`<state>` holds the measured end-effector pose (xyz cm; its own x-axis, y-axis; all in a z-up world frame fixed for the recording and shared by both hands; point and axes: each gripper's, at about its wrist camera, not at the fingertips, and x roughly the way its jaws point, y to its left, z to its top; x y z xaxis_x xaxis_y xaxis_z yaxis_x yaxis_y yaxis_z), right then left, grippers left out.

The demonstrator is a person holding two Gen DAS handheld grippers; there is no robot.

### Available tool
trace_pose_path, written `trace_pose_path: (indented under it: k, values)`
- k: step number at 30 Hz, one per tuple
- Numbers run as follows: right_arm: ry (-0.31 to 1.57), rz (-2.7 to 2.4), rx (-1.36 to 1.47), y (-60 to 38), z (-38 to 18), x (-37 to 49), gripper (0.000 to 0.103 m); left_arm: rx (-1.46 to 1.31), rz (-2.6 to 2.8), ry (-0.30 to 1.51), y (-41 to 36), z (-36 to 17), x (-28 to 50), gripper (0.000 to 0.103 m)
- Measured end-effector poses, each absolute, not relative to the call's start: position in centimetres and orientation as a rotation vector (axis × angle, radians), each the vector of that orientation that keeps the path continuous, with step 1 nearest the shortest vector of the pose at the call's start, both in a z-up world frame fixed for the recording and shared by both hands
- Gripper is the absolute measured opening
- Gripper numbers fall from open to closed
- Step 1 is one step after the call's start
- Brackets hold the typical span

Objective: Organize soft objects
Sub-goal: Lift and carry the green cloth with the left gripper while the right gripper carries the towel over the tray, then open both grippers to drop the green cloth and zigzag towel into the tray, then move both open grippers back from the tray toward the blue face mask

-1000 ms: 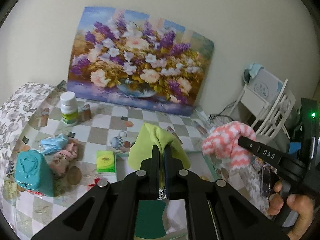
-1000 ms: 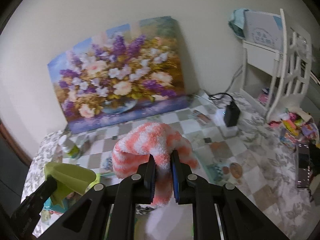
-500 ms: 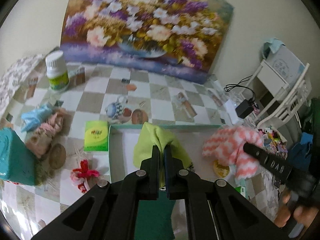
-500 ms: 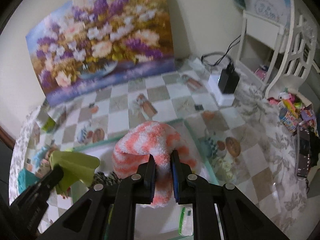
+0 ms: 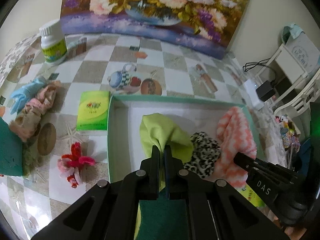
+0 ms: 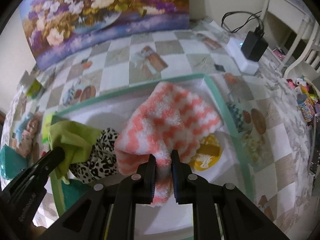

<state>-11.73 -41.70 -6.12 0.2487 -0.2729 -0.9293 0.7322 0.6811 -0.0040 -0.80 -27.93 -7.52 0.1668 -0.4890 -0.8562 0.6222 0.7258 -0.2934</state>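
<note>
The left gripper point(image 5: 162, 152) is pinching a smooth lime-green cloth point(image 5: 160, 132) while the right gripper point(image 6: 162, 158) is clamping a fuzzy pink-and-white checked sock point(image 6: 170, 120), a crumpled leopard-print fabric point(image 5: 204, 152) lying between them in the shallow green-rimmed box point(image 5: 109, 132).

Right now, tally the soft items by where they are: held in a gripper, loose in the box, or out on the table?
Held in a gripper: 2, lime green cloth in the left gripper, pink-and-white fuzzy cloth in the right gripper
Loose in the box: 1, leopard-print scrunchie
On the table: 3, blue glove, pink-beige fabric bundle, red-and-pink yarn flower
Total: 6
</note>
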Motion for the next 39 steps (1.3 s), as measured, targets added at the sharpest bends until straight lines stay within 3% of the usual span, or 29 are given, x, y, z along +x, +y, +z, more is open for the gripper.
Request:
trace_pose_path:
  k: [13, 15, 20, 24, 28, 31, 35, 39]
  values:
    - [1.216, -0.718, 0.481, -41.4, -7.7, -11.3, 0.018, 0.170, -0.756, 1.234, -28.5, -8.6, -0.5, 0.005]
    - [1.221, -0.721, 0.478, -41.4, -7.5, -11.3, 0.022, 0.167, -0.752, 1.240, -28.6, -8.3, -0.4, 0.007]
    - [1.237, -0.729, 0.489, -41.6, -7.3, -11.4, 0.028, 0.186, -0.741, 1.237, -28.7, -7.3, -0.5, 0.031]
    - [1.235, -0.737, 0.488, -41.6, -6.8, -11.4, 0.038, 0.174, -0.746, 1.226, -28.7, -6.0, -0.6, 0.041]
    - [1.215, -0.749, 0.474, -41.6, -5.5, -11.5, 0.040, 0.164, -0.746, 1.201, -28.5, -4.3, -0.7, 0.051]
    - [1.200, -0.761, 0.470, -41.6, -4.4, -11.7, 0.042, 0.146, -0.749, 1.182, -28.2, -3.3, -0.7, 0.065]
    - [1.168, -0.781, 0.467, -41.6, -2.6, -12.2, 0.043, 0.135, -0.741, 1.162, -27.7, -2.0, -0.6, 0.073]
    - [1.142, -0.794, 0.460, -41.4, -1.2, -12.5, 0.053, 0.133, -0.709, 1.142, -27.1, -1.4, -0.4, 0.083]
